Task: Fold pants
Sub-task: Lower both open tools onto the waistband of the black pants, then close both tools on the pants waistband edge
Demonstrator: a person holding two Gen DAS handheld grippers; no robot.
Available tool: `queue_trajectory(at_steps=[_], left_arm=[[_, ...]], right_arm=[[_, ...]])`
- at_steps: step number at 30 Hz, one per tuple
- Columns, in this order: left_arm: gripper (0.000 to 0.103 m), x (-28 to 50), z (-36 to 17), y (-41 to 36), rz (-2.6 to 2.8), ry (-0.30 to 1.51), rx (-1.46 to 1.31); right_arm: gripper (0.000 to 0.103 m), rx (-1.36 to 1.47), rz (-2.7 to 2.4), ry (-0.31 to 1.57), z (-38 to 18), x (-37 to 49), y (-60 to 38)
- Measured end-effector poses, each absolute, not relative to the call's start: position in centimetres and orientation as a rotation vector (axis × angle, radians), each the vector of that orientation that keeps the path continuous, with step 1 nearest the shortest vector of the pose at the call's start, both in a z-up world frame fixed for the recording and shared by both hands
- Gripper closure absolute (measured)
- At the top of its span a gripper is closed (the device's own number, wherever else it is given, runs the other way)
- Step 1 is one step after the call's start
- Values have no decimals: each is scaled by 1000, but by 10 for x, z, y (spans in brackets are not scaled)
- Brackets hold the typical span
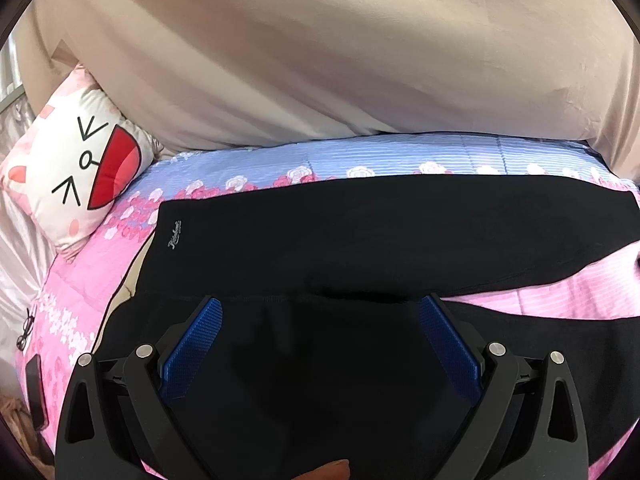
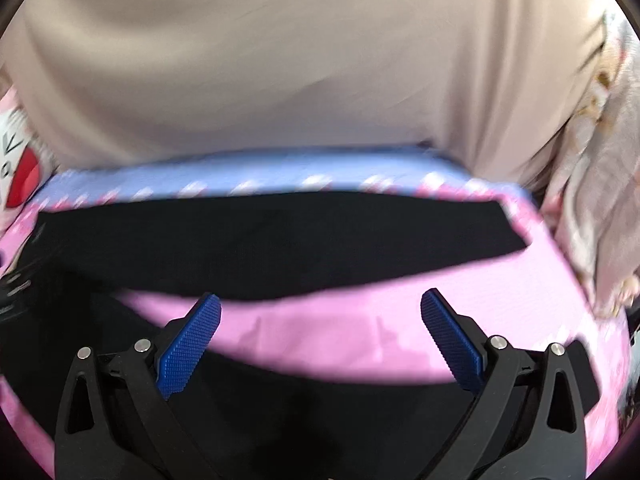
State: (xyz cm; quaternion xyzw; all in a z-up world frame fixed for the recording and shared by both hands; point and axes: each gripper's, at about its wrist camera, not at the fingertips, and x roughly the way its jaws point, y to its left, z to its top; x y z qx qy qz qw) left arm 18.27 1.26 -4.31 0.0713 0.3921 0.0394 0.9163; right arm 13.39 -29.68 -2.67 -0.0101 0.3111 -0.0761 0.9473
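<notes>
Black pants [image 1: 360, 232] lie spread on a pink and blue floral bedspread [image 1: 360, 156], the two legs parted in a V toward the right. A small white logo sits near the waistband at the left. My left gripper [image 1: 320, 304] is open and empty, low over the near leg by the crotch. In the right wrist view the far leg [image 2: 280, 240] and near leg [image 2: 320, 412] show with pink bedspread [image 2: 320, 332] between them. My right gripper [image 2: 320, 300] is open and empty above that pink gap. That view is blurred.
A beige curtain [image 1: 320, 60] hangs along the bed's far side. A cat-face pillow [image 1: 80, 168] lies at the left. Glasses [image 1: 26, 330] and a dark phone [image 1: 36, 390] lie at the bed's left edge. Patterned fabric [image 2: 600, 200] hangs at the right.
</notes>
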Motion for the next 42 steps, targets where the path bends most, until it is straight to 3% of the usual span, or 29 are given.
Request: queue_trajectory(at_steps=[5, 10, 20, 22, 24, 25, 26, 30, 39, 42], left_arm=[[6, 196, -49, 12, 100, 808, 163], [6, 211, -56, 14, 109, 836, 142], [6, 226, -67, 17, 144, 837, 188], [6, 230, -69, 19, 150, 839, 181], [6, 234, -69, 24, 160, 838, 173], [6, 235, -69, 26, 164, 836, 169], [6, 238, -69, 30, 171, 835, 163], [6, 251, -59, 63, 195, 819, 130], [6, 336, -46, 249, 399, 830, -42], [6, 372, -66, 280, 313, 951, -141]], right_arm=[[5, -76, -311, 691, -33, 199, -426], [5, 180, -295, 842, -63, 261, -540], [5, 32, -150, 950, -108, 315, -565], [14, 49, -118, 963, -116, 321, -565], [41, 83, -79, 931, -114, 324, -565], [47, 94, -75, 924, -113, 325, -565], [62, 101, -61, 919, -112, 326, -564], [83, 91, -26, 922, -113, 329, -555], [85, 95, -45, 911, -114, 323, -535], [84, 156, -39, 915, -117, 322, -551]])
